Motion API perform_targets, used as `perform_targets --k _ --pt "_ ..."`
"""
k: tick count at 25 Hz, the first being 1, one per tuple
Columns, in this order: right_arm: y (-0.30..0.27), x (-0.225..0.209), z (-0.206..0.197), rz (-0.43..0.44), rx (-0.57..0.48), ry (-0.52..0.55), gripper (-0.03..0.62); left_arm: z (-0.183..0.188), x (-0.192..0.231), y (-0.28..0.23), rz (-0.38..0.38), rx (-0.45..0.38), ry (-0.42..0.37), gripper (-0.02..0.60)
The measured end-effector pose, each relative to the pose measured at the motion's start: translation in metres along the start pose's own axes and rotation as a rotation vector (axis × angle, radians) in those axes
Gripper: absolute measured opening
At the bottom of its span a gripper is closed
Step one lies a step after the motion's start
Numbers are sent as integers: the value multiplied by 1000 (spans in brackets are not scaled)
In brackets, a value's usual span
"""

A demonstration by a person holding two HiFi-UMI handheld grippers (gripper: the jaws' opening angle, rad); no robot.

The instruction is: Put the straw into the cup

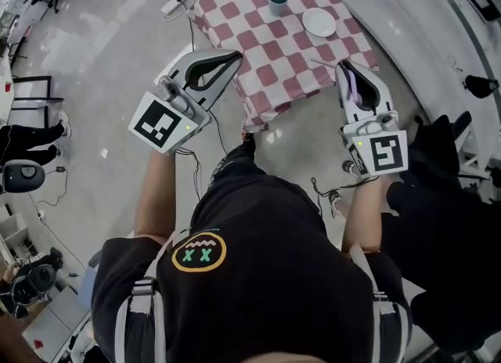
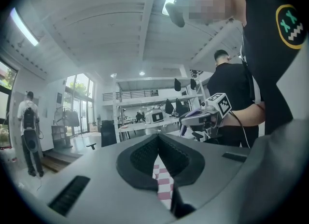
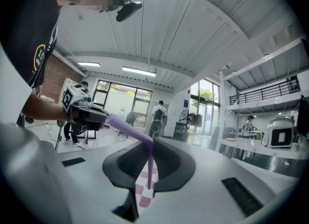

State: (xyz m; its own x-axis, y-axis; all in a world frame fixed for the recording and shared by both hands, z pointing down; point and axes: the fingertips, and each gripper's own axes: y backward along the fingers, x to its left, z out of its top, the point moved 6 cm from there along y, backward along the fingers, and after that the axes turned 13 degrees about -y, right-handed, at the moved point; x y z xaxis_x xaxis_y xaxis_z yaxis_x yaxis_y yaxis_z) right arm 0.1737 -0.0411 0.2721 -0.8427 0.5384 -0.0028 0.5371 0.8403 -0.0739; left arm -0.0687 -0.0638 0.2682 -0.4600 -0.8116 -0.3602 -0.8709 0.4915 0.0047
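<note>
A small teal cup (image 1: 277, 1) stands near the far edge of a table covered with a red-and-white checked cloth (image 1: 270, 56). My right gripper (image 1: 343, 66) hovers at the table's near right corner, shut on a purple bendy straw (image 1: 354, 84). In the right gripper view the straw (image 3: 151, 167) stands upright between the jaws, and its bent top slants up to the left. My left gripper (image 1: 236, 58) hangs over the table's near left edge, jaws together with nothing in them. In the left gripper view only checked cloth shows below the left gripper's closed tips (image 2: 158, 137).
A white plate (image 1: 318, 22) lies on the table to the right of the cup. A power strip (image 1: 174, 2) and cables lie on the floor to the left. A person in black (image 1: 446, 197) stands close on the right. Shelves and other people stand farther off.
</note>
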Motion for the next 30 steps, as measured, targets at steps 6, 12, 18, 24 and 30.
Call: perform_targets --k 6,12,18,24,30 --pt "-50 -20 8 -14 10 28 51 -18 46 -15 -11 -8 11 18" --pt "-96 -34 16 -21 6 53 51 -39 80 -24 -20 -7 27 18" --pt "-140 -50 19 -25 6 70 51 -57 109 -34 -22 -5 47 18" --pt "-181 -68 13 -29 8 76 51 -75 132 -44 -23 -5 63 18" --pt "-224 -86 5 -30 18 75 52 -92 155 -53 -23 8 75 18"
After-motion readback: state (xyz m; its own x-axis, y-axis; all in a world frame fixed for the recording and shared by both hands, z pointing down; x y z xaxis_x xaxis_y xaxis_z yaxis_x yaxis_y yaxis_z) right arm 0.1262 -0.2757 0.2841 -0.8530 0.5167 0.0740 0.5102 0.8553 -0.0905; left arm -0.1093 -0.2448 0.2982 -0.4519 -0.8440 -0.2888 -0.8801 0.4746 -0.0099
